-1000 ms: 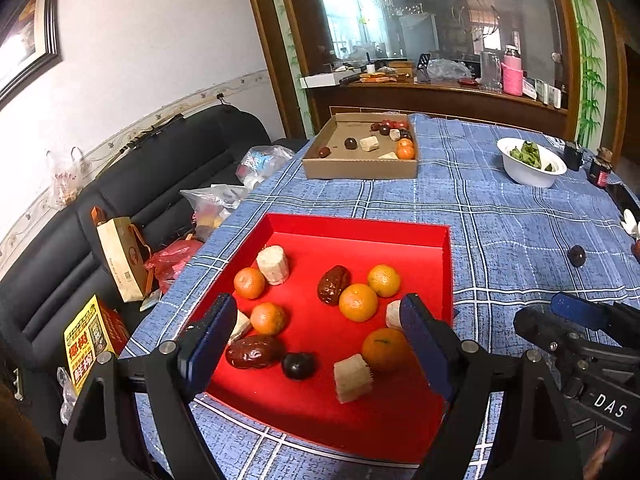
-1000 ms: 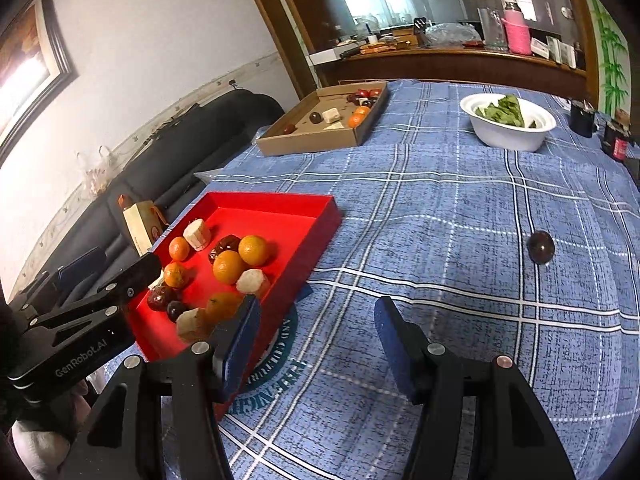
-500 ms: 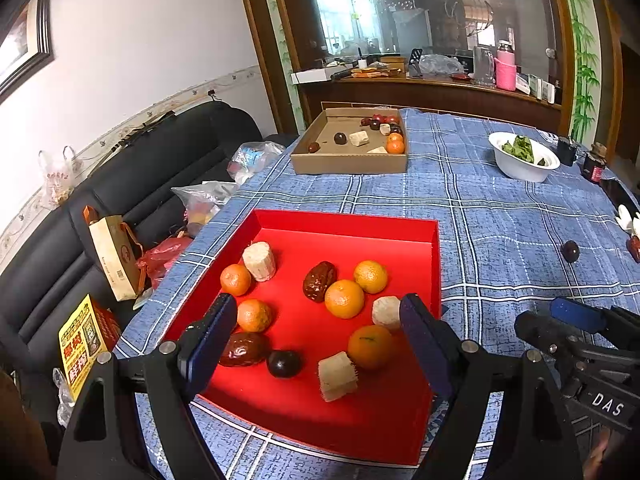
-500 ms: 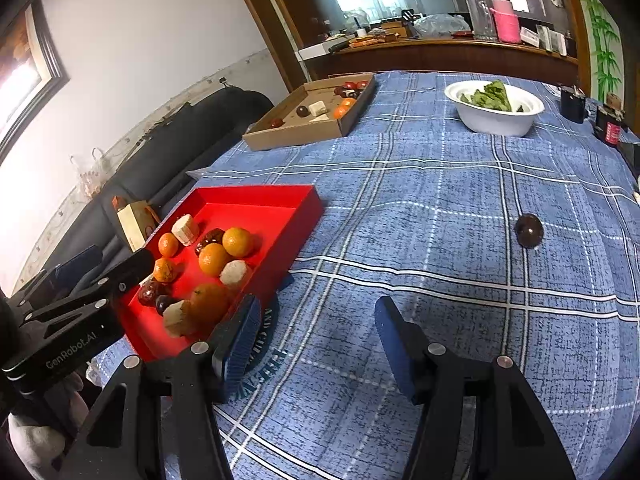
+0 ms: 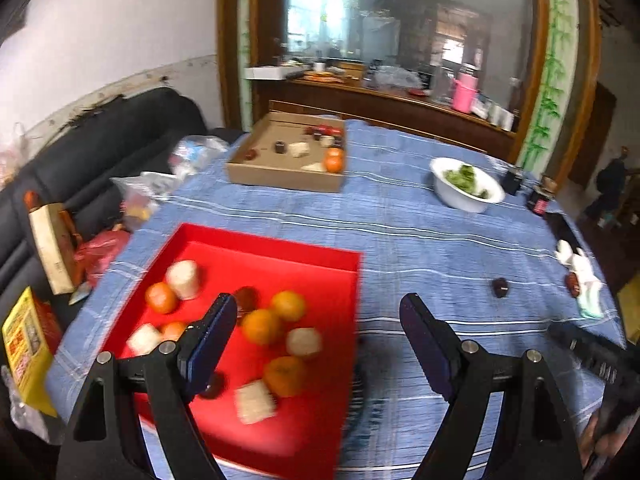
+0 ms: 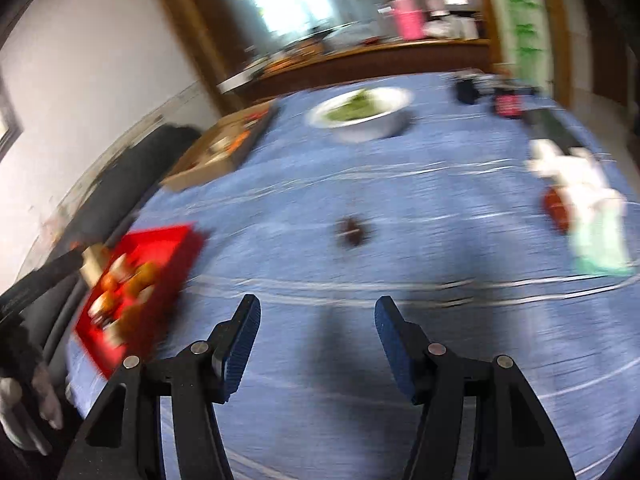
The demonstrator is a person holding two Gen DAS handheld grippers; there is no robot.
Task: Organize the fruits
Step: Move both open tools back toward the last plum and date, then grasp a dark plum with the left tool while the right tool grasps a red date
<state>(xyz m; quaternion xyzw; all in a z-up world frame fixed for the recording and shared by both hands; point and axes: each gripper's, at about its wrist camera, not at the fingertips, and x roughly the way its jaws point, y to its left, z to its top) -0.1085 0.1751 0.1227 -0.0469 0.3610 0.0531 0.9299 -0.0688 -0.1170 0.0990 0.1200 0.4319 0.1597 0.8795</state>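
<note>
A: Grippers? Both the left gripper (image 5: pixel 318 344) and right gripper (image 6: pixel 316 344) are held spread, nothing gripped.

B: Fruit? Oranges (image 5: pixel 262 326) are seen in the red tray (image 5: pixel 276 246) near the tabletop's left edge; a dark fruit (image 6: pixel 352 232) lies mid-tabletop.

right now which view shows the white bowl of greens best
The left wrist view: the white bowl is fairly sharp there, greens visible inside. The right wrist view shows it nearer centre but smeared by motion blur.

Red tray (image 5: pixel 256 246) — blue plaid tablecloth (image 5: pixel 420 232)
</note>
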